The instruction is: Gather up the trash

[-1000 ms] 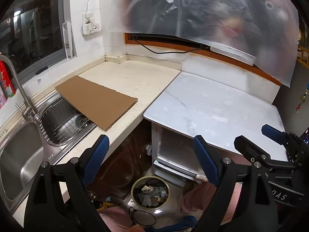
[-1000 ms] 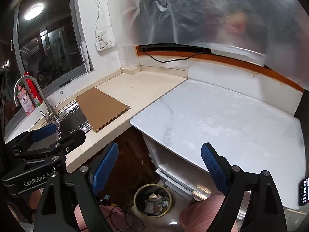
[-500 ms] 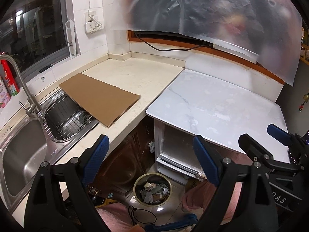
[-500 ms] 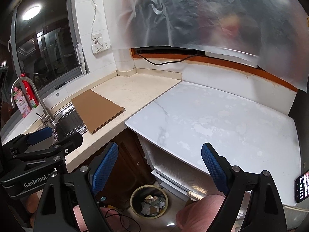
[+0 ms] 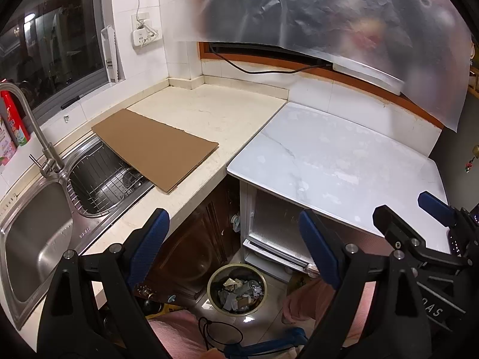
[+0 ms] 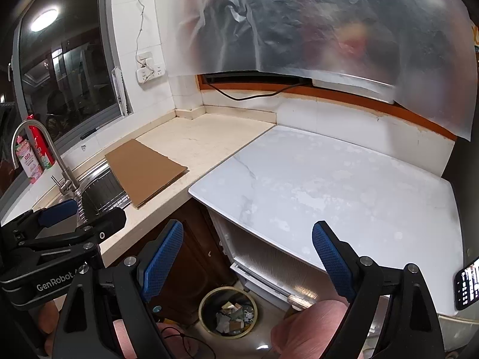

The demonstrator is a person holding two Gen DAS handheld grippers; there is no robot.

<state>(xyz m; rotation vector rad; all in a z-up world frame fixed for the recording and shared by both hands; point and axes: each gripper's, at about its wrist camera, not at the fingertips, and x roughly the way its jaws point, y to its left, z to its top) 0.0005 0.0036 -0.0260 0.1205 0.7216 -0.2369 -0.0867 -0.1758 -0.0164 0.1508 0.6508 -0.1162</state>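
- Trash in round metal bin on the floor below the worktop edge, scraps seen inside.
- No real change over the last second: both grippers kept hovering, nothing picked.
- Left gripper spread wide, empty; right gripper likewise released, empty.
- Flat brown cardboard sheet lies on beige worktop, partly over the steel sink; likely next trash.
- White marble worktop bare; black phone at its right edge.

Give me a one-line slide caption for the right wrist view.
Open right tool above a floor trash bin, cardboard sheet overhanging the sink.
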